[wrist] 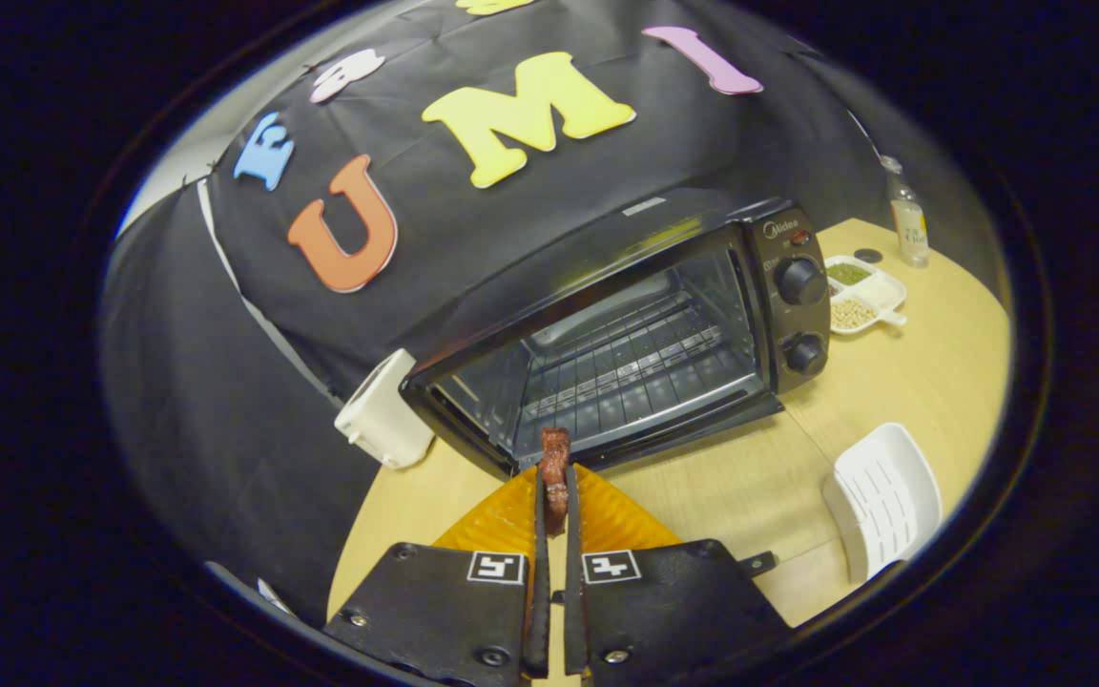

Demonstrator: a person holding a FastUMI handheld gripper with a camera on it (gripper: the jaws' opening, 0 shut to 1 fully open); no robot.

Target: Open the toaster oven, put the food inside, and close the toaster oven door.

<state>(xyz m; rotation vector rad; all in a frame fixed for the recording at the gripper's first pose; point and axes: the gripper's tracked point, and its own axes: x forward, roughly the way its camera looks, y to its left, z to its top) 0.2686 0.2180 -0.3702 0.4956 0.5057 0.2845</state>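
Fingers of the gripper (555,496) drawn narrow, pinching a piece of food (555,468) (reddish-brown, looks like a strip of meat) that pokes past the tips. Below it an orange plate (607,520), near the front edge of the wooden table (893,391). Toaster oven (626,324) straight ahead toward the back edge, cavity open, wire rack (626,358) bare; door itself hard to make out, probably folded down under the fingers' line. White box (383,410) touching or just beside the oven's left end; white slotted dish (883,496) off by the right edge; divided tray (862,291) and a bottle (908,219) at the far right corner.

Step in hand, as judged: carrying food to the rack. Best kept level, grip unchanged, entered mid-opening, clear of the frame, lowered onto the rack before release.
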